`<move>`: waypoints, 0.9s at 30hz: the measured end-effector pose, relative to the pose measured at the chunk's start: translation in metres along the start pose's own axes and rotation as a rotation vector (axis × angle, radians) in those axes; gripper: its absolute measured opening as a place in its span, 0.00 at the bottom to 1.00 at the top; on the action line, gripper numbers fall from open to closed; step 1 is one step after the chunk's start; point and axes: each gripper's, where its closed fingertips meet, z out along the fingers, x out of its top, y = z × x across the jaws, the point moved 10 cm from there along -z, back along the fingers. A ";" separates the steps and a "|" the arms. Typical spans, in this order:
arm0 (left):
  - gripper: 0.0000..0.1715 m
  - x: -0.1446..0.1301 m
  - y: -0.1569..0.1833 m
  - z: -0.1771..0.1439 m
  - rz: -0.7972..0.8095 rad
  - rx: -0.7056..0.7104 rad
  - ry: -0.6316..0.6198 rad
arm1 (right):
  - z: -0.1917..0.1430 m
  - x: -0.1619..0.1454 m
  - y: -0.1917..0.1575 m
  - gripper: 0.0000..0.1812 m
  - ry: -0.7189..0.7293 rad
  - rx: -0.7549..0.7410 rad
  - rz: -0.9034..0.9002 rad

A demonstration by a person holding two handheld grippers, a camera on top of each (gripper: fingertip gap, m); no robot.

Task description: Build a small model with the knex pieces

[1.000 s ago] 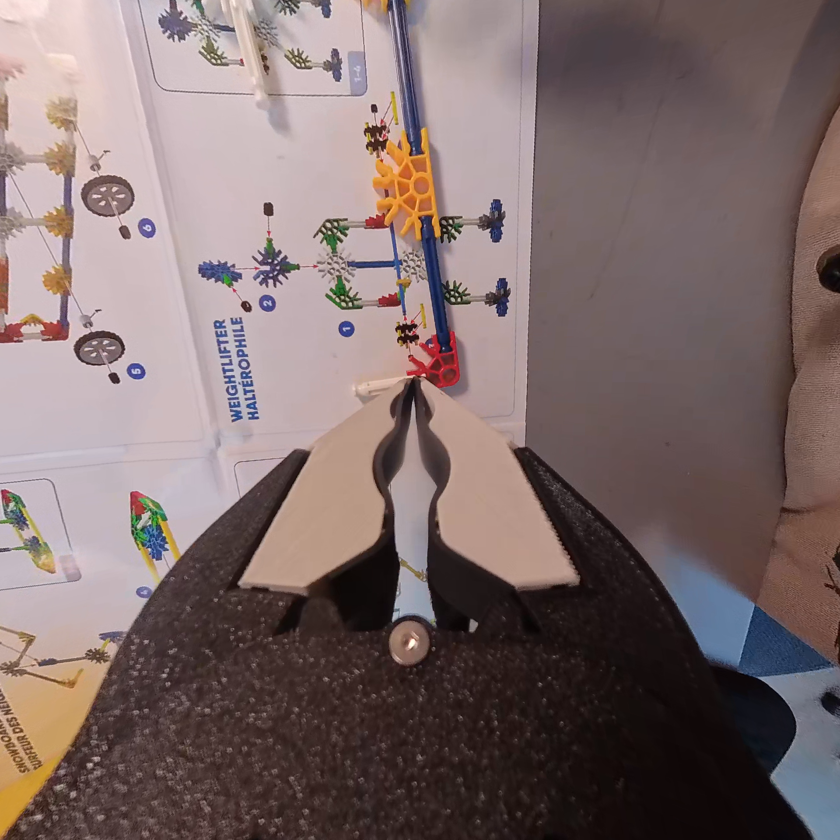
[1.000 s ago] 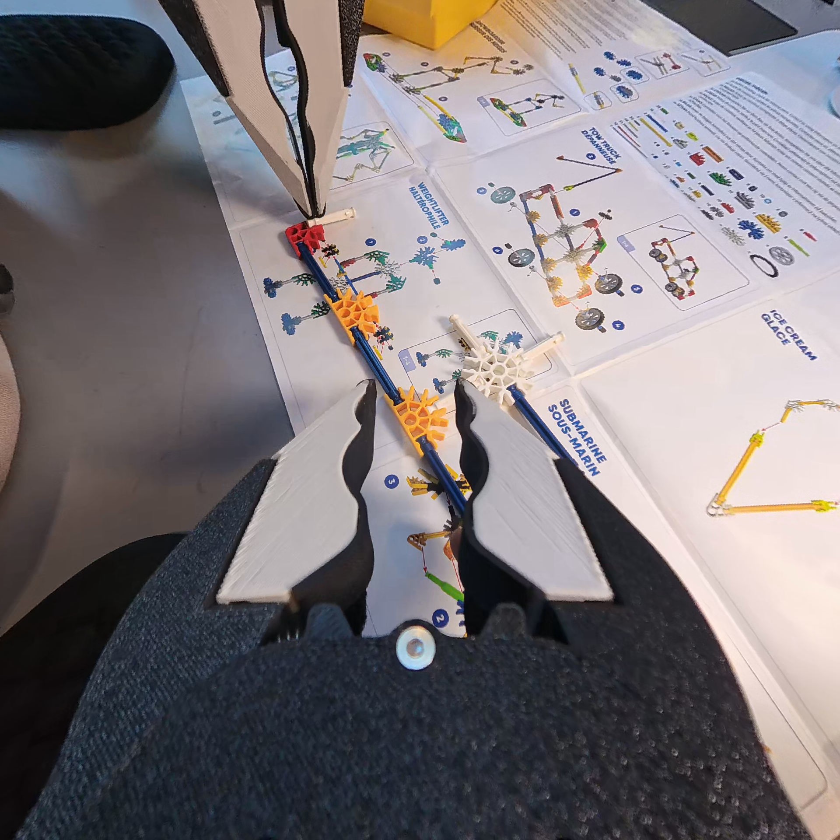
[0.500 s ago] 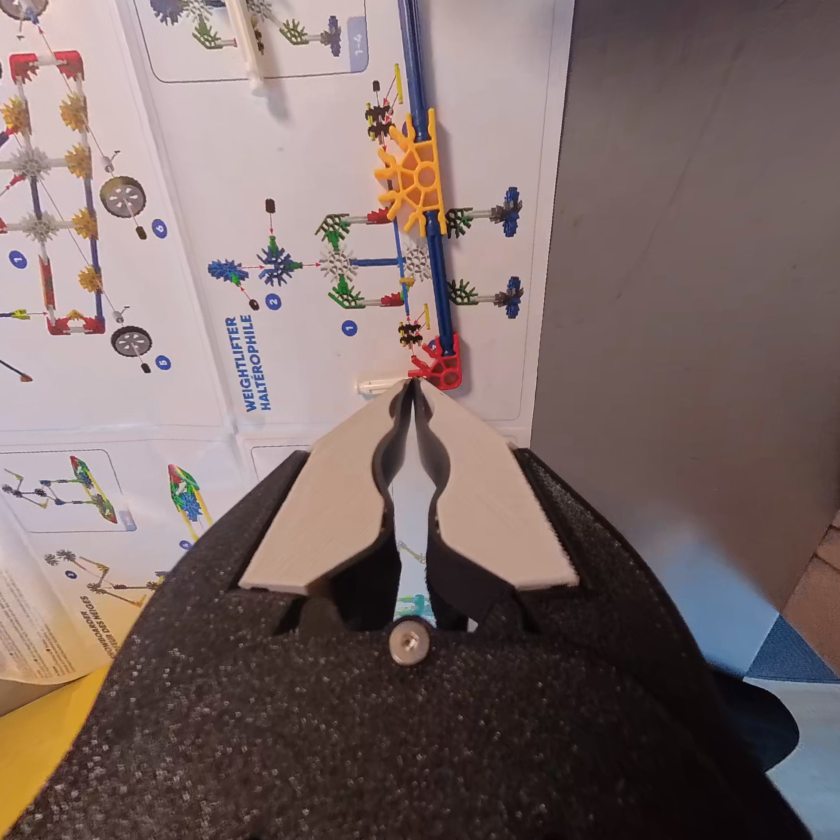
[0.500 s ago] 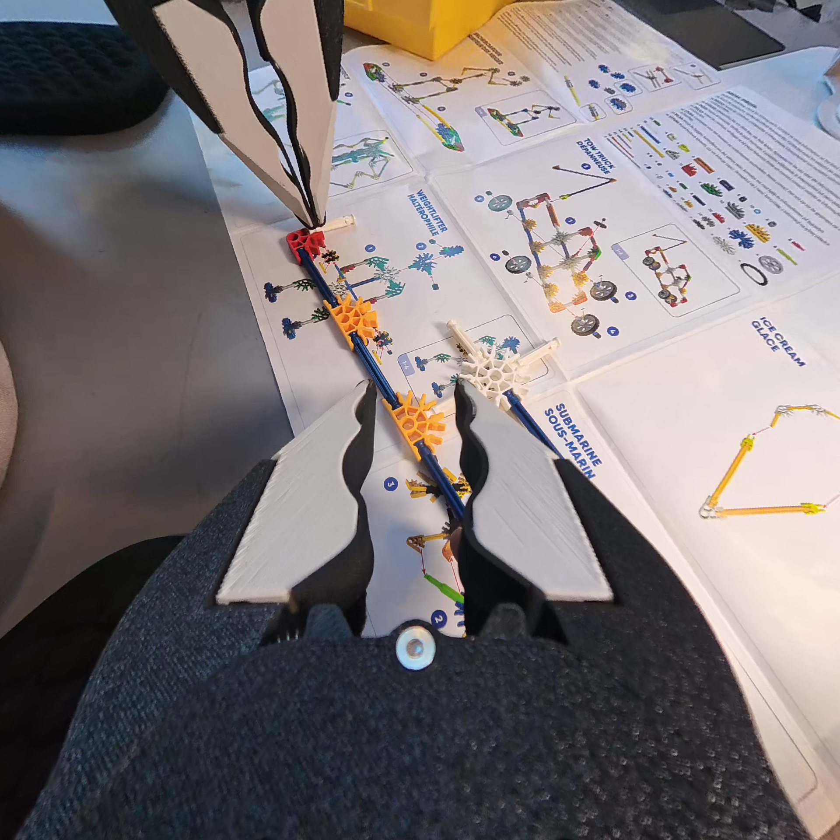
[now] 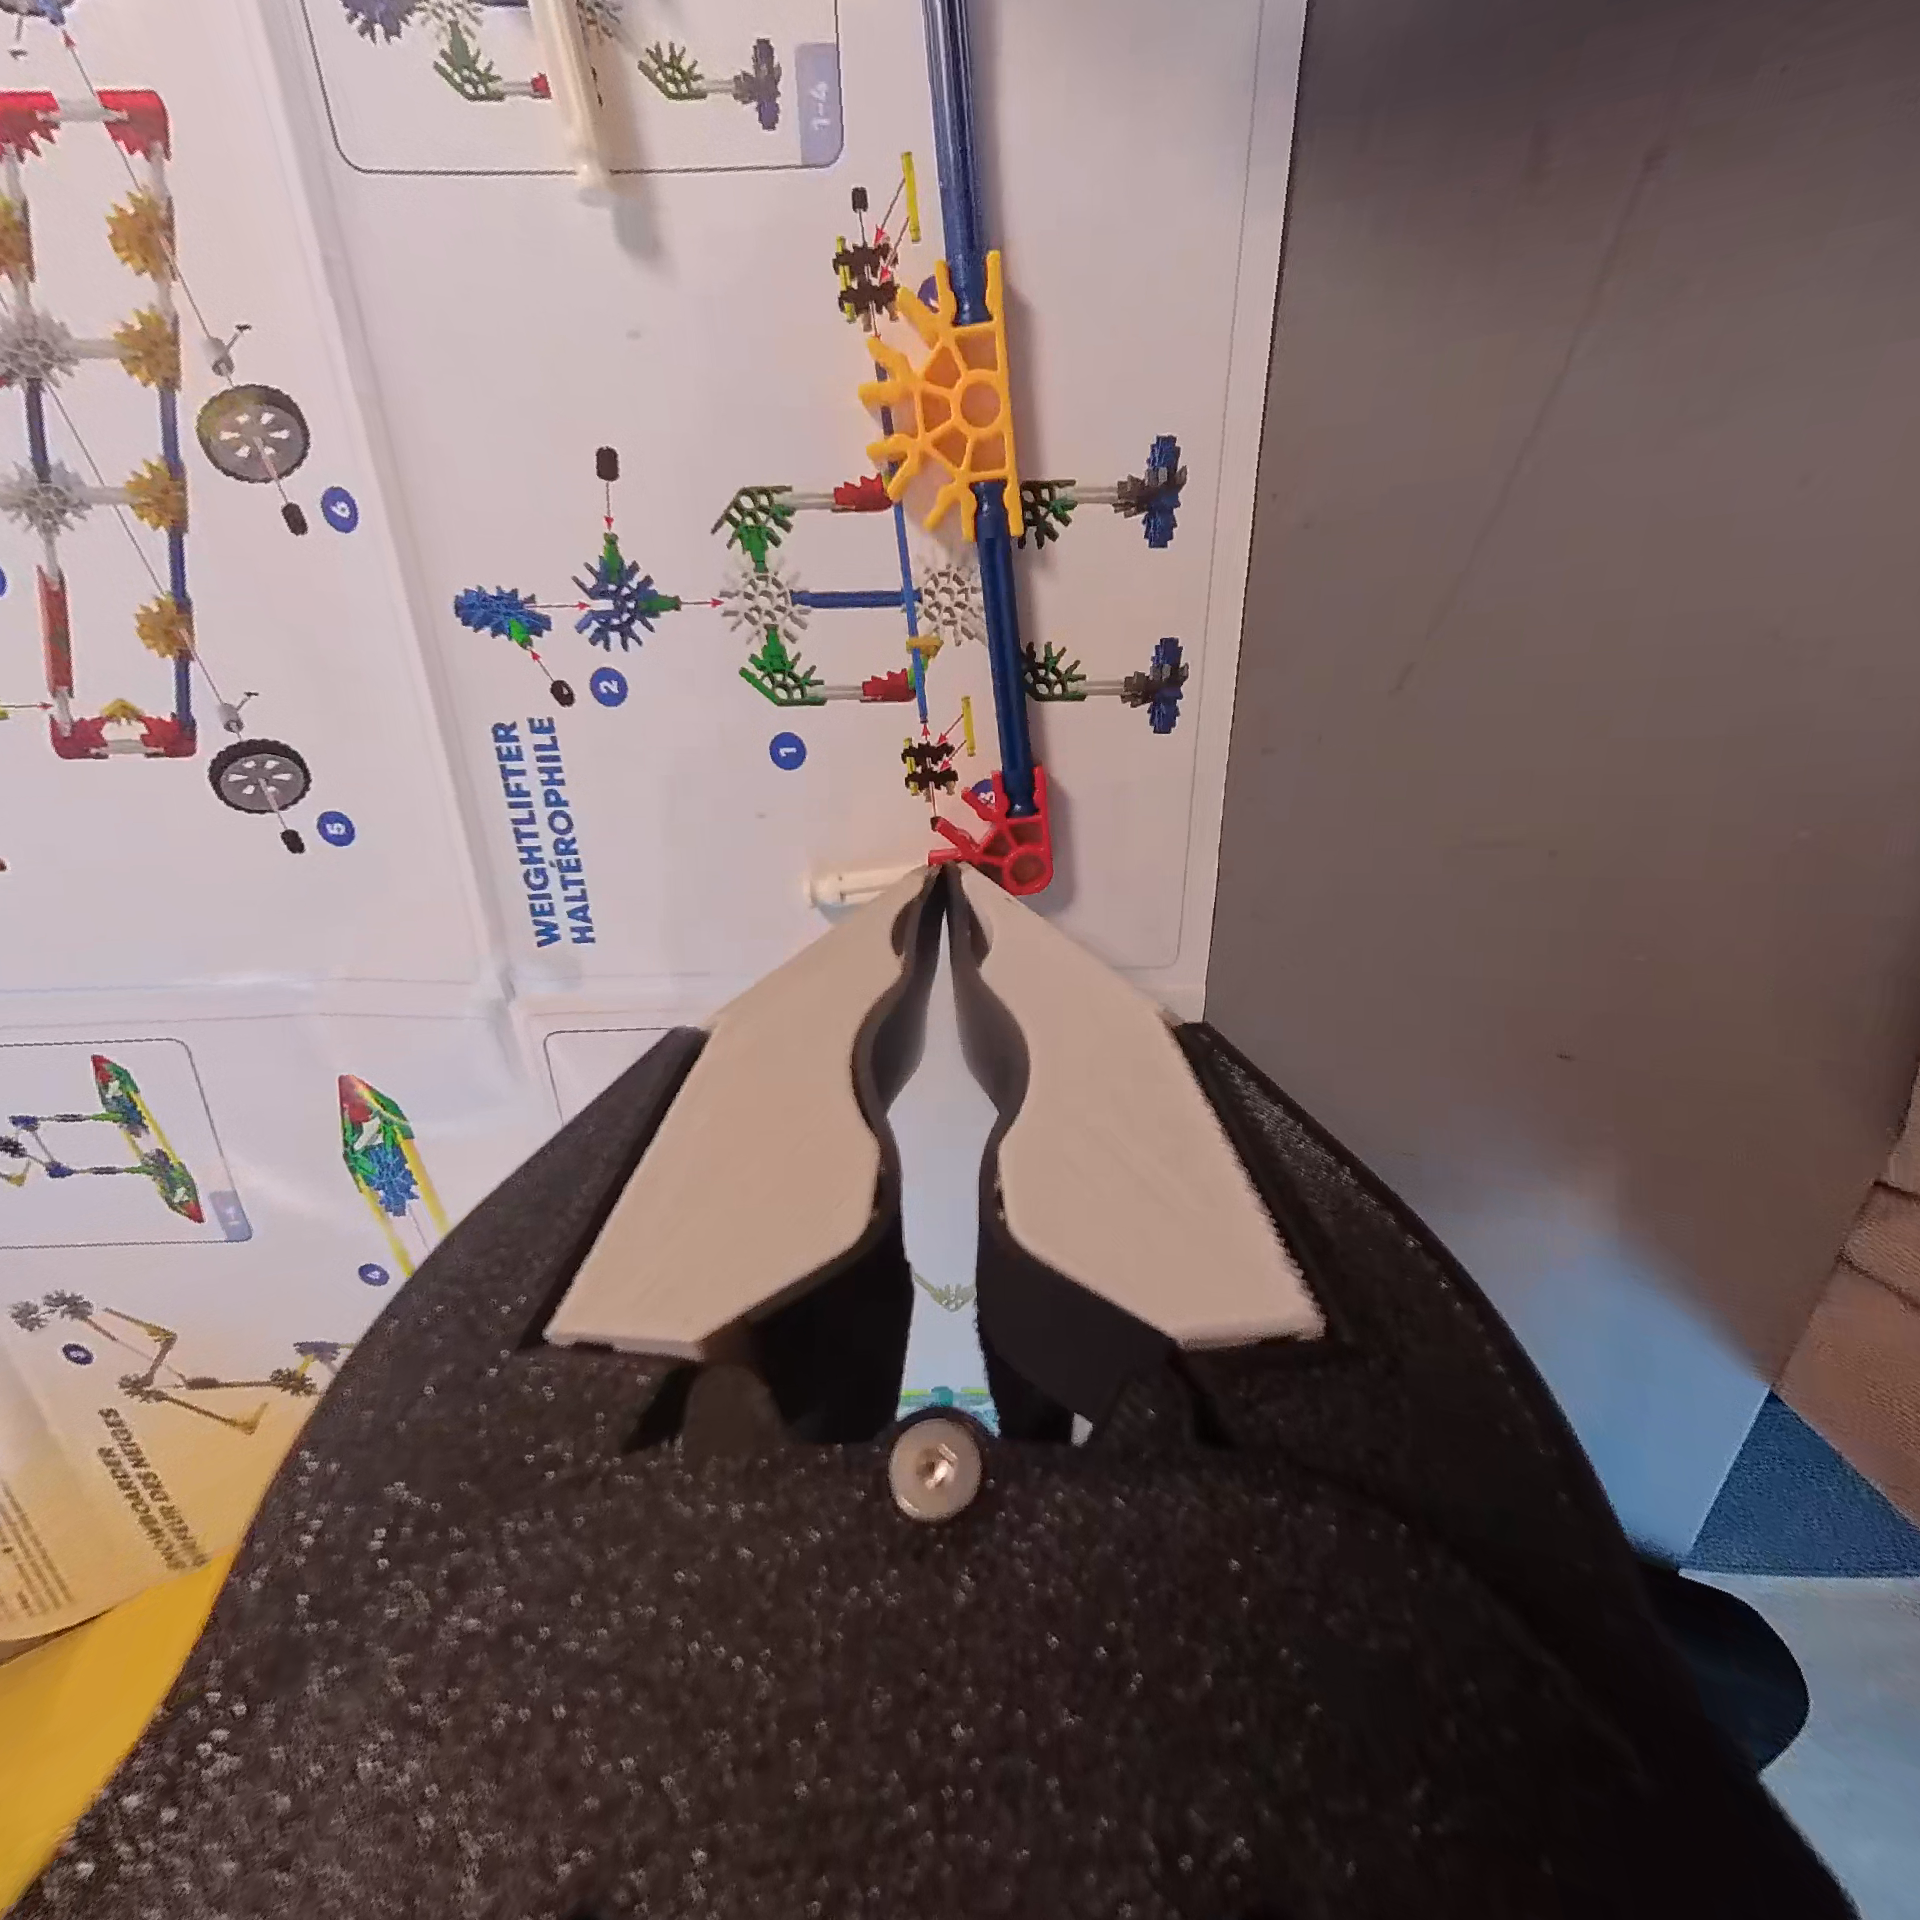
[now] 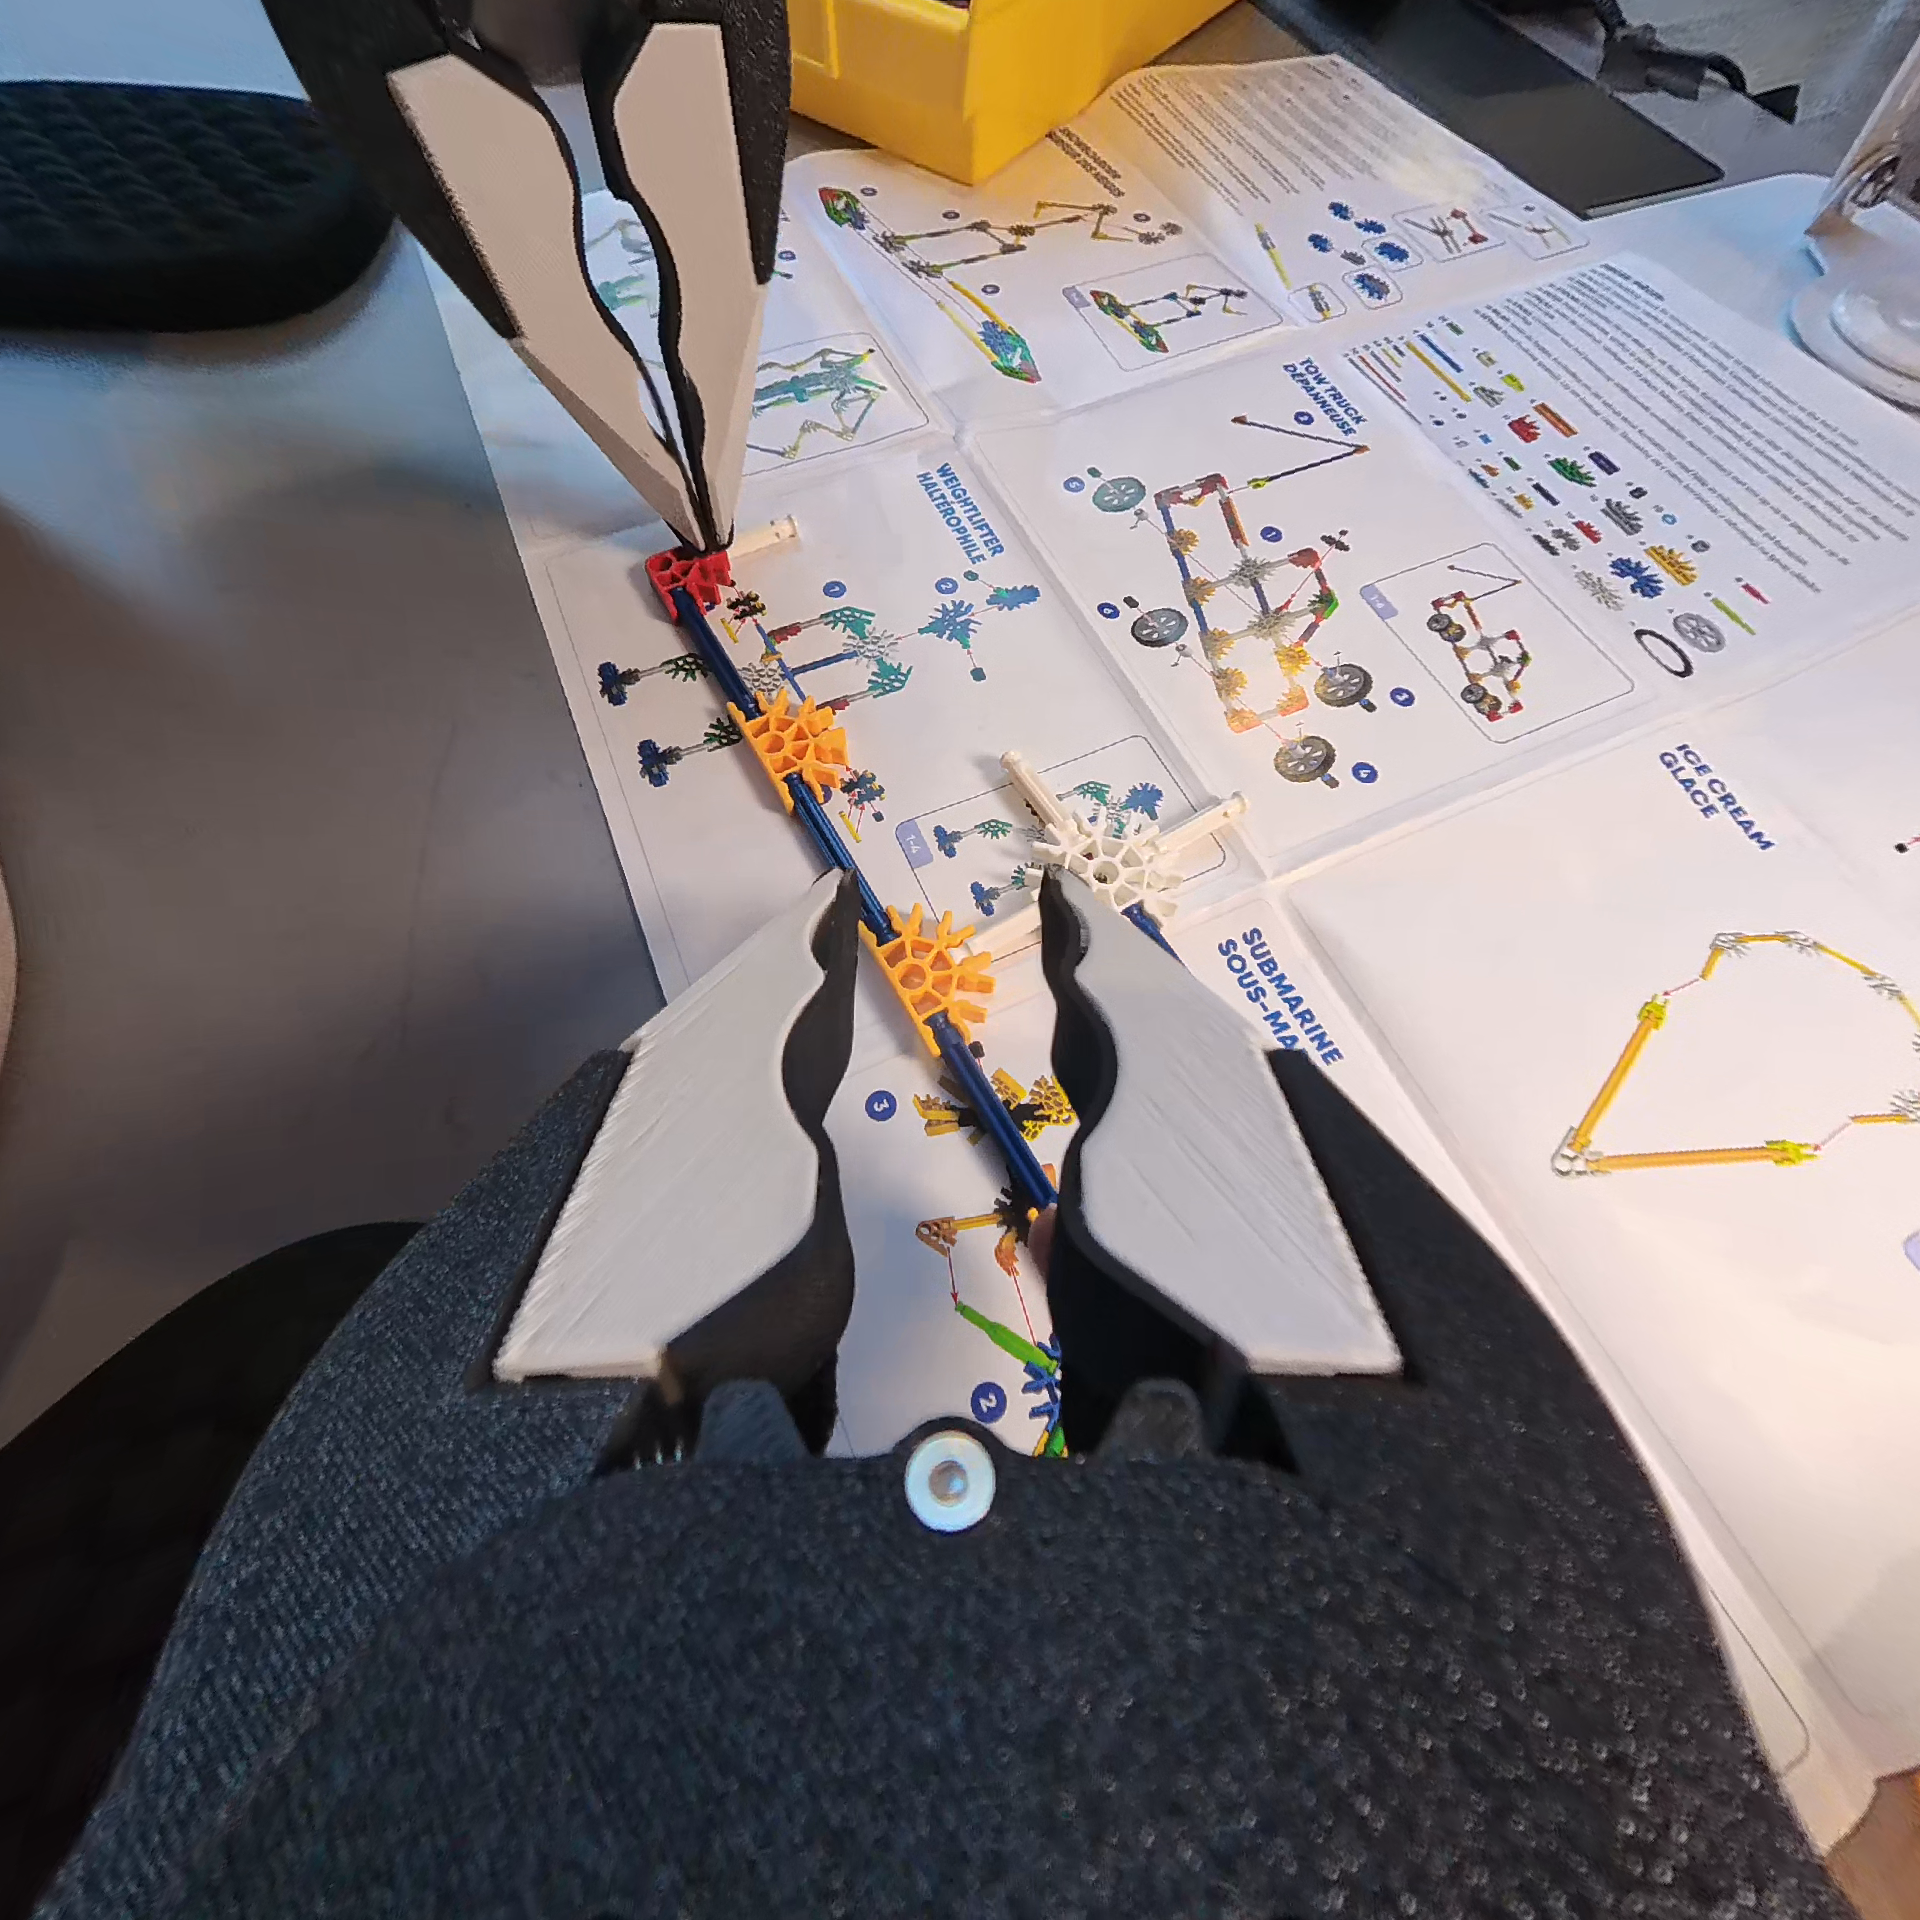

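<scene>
A long blue rod (image 6: 727, 665) lies on a printed instruction sheet (image 6: 1455, 935). It carries a red corner connector (image 6: 686, 577) at its far end and two orange connectors (image 6: 795, 743) along it. My left gripper (image 5: 943, 878) is shut on a short white rod (image 5: 852, 888), right against the red connector (image 5: 1008, 831). It also shows in the right wrist view (image 6: 707, 540), coming down from above. My right gripper (image 6: 940, 894) is open, with its fingers on either side of the nearer orange connector (image 6: 928, 971) and not touching it.
A white snowflake connector (image 6: 1107, 857) with white rods lies just right of my right gripper. A yellow box (image 6: 987, 73) stands at the back. A glass object (image 6: 1870, 260) is at the far right, a black cushion (image 6: 156, 197) at the far left. Bare grey table (image 5: 1558, 623) lies beside the sheet. The gap from one gripper's tips to the other's is roughly 15 cm.
The left gripper has tilted more upright over the red connector and still pinches the white rod. The right gripper stays open around the orange connector, barely moved.
</scene>
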 end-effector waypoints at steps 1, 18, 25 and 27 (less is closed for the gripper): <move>0.00 -0.002 -0.002 -0.001 -0.032 -0.025 0.027 | -0.001 0.000 0.000 0.19 0.004 -0.005 -0.003; 0.24 -0.032 0.006 0.009 -0.084 0.079 0.393 | -0.001 -0.004 0.007 0.19 0.007 -0.049 0.028; 0.27 -0.044 -0.005 0.002 -0.021 0.077 0.347 | -0.003 -0.002 0.007 0.19 0.025 -0.066 0.033; 0.30 -0.044 -0.007 0.002 -0.040 0.089 0.366 | -0.003 -0.003 0.007 0.19 0.023 -0.068 0.034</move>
